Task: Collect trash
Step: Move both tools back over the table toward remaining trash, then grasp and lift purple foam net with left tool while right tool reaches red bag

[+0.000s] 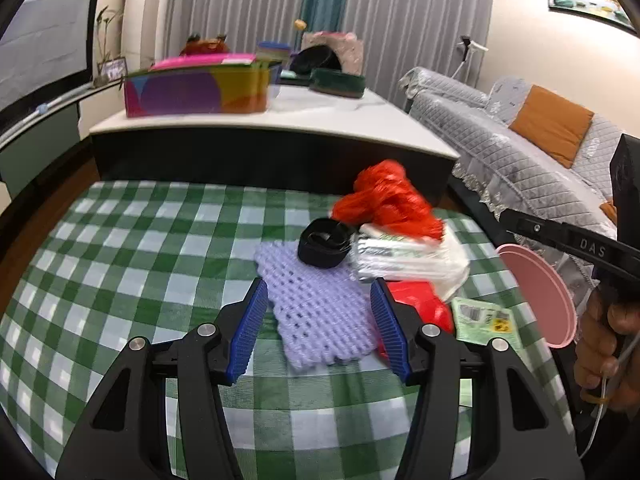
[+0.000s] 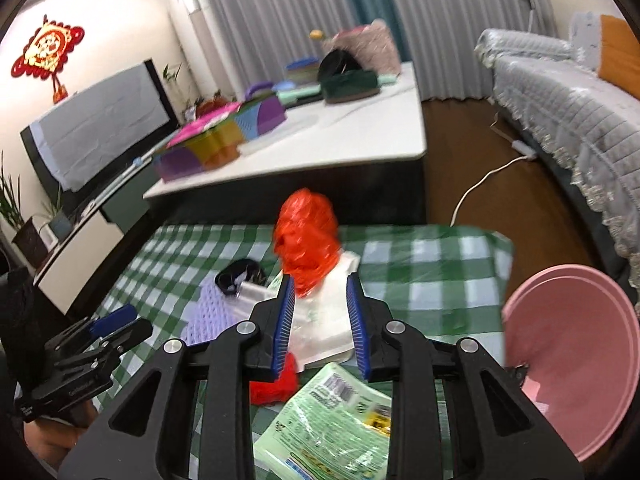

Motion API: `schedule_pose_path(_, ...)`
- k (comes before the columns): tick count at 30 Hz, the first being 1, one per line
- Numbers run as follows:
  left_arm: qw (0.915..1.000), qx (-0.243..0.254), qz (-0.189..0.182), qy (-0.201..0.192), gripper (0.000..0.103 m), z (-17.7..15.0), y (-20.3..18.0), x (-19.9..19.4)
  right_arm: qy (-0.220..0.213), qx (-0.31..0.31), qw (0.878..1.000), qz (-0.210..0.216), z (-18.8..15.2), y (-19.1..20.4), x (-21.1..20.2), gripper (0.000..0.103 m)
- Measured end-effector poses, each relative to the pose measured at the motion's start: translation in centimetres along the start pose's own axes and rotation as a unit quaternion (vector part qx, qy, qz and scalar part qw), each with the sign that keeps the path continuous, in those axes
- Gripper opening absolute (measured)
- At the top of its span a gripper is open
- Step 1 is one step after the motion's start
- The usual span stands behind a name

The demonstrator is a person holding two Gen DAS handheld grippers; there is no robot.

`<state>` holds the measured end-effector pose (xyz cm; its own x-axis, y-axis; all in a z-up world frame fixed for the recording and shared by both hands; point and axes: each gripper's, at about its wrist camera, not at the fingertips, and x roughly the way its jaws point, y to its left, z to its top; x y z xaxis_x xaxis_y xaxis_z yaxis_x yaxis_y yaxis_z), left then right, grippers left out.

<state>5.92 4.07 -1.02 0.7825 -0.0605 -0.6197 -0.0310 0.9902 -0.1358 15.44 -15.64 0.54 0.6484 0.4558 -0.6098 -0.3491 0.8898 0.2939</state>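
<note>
The left gripper (image 1: pixel 319 330) is spread over the purple foam net (image 1: pixel 316 312); the right gripper (image 2: pixel 321 326), jaws apart, is above the white bag (image 2: pixel 324 332). Only the right view shows the green packet (image 2: pixel 332 420) fully and the pink bin (image 2: pixel 576 360)'s inside. Farther sits the red bag (image 2: pixel 306 240).

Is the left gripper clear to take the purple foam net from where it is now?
Probably yes. The left gripper is open with the purple foam net lying flat between its fingers; only the black band rests on the net's far corner.
</note>
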Motion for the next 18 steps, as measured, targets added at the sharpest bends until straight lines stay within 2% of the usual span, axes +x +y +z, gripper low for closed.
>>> schedule_pose_path(7,0.9992,-0.020,0.004,0.034,0.053,-0.9,1.3,2.7,0.046,-0.014,0.999,0.007,-1.0,1.1,4.1,0.030)
schedule_pose_path(15,0.9973,-0.032,-0.006,0.066,0.053,-1.5,1.6,5.3,0.072,-0.020,0.997,0.009,-1.3,1.2,6.0,0.031)
schedule_pose_path(18,0.9967,-0.029,-0.012,0.075,0.051,-1.5,1.1,5.9,0.080,-0.031,0.996,0.007,-1.6,1.4,6.4,0.026)
